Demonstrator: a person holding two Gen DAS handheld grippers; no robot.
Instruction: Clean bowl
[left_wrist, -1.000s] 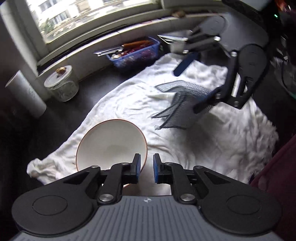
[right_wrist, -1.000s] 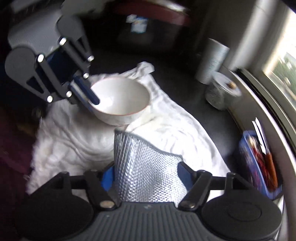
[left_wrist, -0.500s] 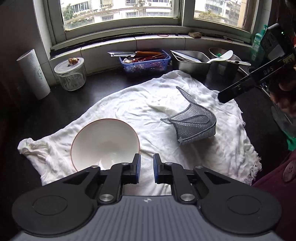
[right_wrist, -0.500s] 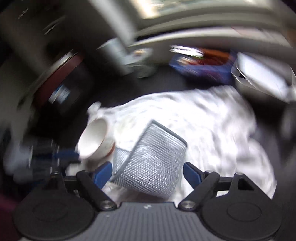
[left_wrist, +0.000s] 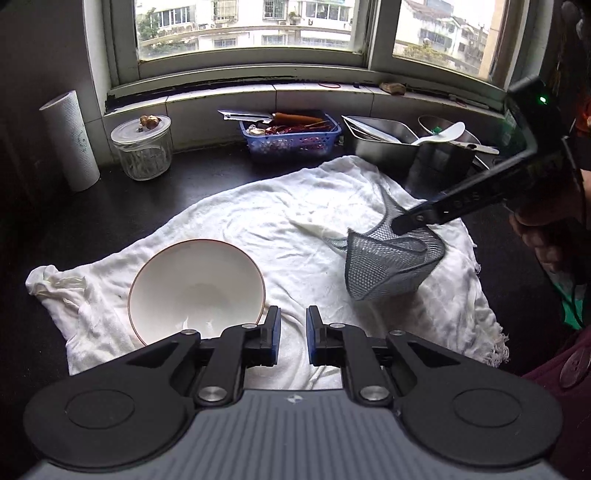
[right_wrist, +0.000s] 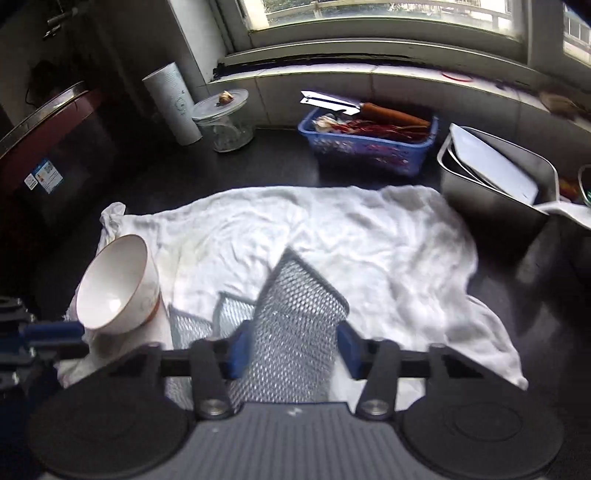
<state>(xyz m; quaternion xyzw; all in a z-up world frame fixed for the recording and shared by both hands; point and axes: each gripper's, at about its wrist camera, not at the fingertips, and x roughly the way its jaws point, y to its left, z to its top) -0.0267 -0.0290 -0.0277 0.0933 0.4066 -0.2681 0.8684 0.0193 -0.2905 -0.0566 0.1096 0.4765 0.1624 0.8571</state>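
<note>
White and smooth, the round bowl (left_wrist: 195, 288) with its thin reddish rim sat on the crumpled cloth (left_wrist: 280, 221) just left of my left claw (left_wrist: 291, 332), touching nothing. That claw's blue-padded jaws stood a narrow gap apart and empty. Off to its right, my right claw (right_wrist: 291, 349) had its jaws set wide, and the folded grey mesh scrubber (right_wrist: 295, 317) lay between them; whether they gripped it I could not tell.
</note>
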